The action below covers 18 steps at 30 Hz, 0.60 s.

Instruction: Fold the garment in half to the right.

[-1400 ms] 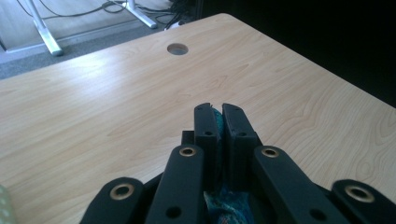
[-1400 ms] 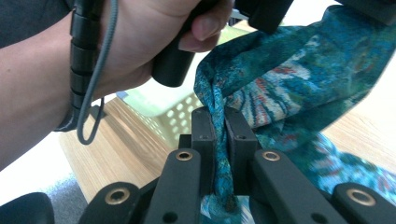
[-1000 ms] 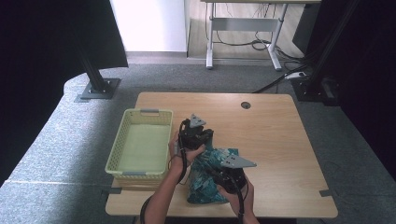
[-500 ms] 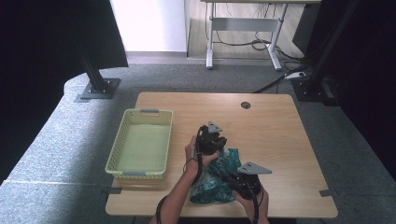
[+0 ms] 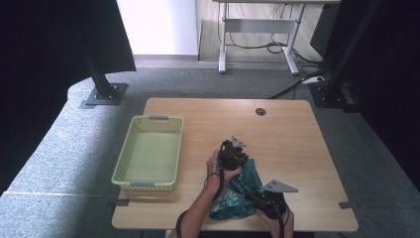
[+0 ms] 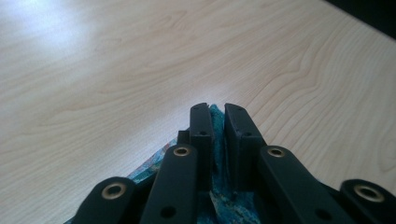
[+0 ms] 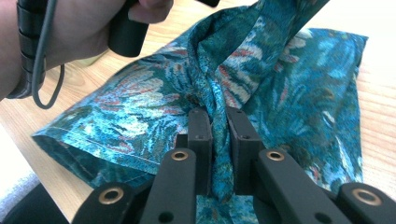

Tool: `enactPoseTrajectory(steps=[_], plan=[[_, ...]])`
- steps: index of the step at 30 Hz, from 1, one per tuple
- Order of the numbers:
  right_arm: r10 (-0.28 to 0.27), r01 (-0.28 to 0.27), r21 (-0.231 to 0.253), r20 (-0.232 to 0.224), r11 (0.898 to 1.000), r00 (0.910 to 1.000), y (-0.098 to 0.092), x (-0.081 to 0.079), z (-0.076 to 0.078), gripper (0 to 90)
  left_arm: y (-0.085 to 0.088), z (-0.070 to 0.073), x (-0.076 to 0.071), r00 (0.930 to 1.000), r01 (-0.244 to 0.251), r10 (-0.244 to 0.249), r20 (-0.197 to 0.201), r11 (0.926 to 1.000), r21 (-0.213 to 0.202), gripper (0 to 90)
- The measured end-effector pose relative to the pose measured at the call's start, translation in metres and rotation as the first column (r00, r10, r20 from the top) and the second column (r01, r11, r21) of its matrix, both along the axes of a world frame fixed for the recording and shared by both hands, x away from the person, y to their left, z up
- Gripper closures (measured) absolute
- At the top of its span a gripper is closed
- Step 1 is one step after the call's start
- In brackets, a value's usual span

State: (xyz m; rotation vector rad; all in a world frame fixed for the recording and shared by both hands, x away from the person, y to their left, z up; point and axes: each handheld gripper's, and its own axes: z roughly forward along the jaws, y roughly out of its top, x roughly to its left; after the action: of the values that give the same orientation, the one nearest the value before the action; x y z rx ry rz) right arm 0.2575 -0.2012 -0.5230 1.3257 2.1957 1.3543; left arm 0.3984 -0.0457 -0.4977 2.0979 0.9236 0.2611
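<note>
Currently both grippers pinch the same teal patterned cloth (image 5: 236, 196). Left gripper (image 6: 218, 112): jaws nearly closed, a thin fold of fabric between the pads, its tip showing just past them. Log of jaw motion: they have just been easing apart slightly, cloth between them. Right gripper (image 7: 219, 116): jaws narrow, a twisted rope of cloth bunched between the pads; these too have just been opening a little, fabric in the gap. Judgement: grip is being relaxed, not yet released.

Cloth position: near front edge of the wooden table (image 5: 297, 134), mostly flat on the surface, right of the yellow-green basket (image 5: 148, 153) and apart from it. In the high view the left gripper (image 5: 233, 156) holds the far corner and the right gripper (image 5: 270, 198) the near part, so the fabric lies stretched between them. Likely reason: two separated pinch points keep the piece spread for laying out or folding.

Left hand (image 7: 70, 32) appears in the right gripper view, wrapped on its handle, close above the cloth.

Basket empty; probable destination once the cloth is folded.
</note>
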Motion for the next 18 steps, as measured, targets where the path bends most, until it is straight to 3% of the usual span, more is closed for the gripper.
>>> enactPoseTrajectory(steps=[3,10,12,14,15,16,18], plan=[[-0.008,0.008,-0.001,-0.006,1.0,0.9999,-0.003,0.0,-0.004,81.0,-0.002,-0.005,0.001,0.9999,0.002,-0.002,-0.014,0.9999,-0.01,81.6],[-0.037,0.037,-0.018,0.014,0.999,0.9992,-0.008,-0.004,-0.003,77.1,-0.001,0.003,-0.002,0.9998,-0.014,0.014,0.012,0.999,-0.042,72.2],[-0.062,0.063,-0.036,0.029,0.997,0.9976,-0.009,-0.007,-0.001,70.6,0.002,0.006,-0.004,0.9999,0.009,-0.008,0.014,0.998,-0.063,67.3],[-0.105,0.107,-0.058,0.045,0.993,0.9935,-0.012,-0.012,0.0,61.4,0.006,0.011,-0.009,0.9989,0.008,-0.005,0.047,0.9972,-0.074,65.6],[-0.105,0.107,-0.058,0.045,0.993,0.9935,-0.012,-0.012,0.0,61.4,0.006,0.011,-0.009,0.9989,0.008,-0.005,0.047,0.9972,-0.074,63.4],[-0.144,0.148,-0.064,0.055,0.987,0.988,-0.018,-0.017,0.002,57.0,0.012,0.018,-0.013,0.9982,0.007,-0.001,0.06,0.9939,-0.11,61.6],[-0.159,0.163,-0.075,0.06,0.984,0.9855,-0.022,-0.02,0.002,55.4,0.016,0.022,-0.015,0.9976,0.007,0.001,0.07,0.9932,-0.116,58.7]])
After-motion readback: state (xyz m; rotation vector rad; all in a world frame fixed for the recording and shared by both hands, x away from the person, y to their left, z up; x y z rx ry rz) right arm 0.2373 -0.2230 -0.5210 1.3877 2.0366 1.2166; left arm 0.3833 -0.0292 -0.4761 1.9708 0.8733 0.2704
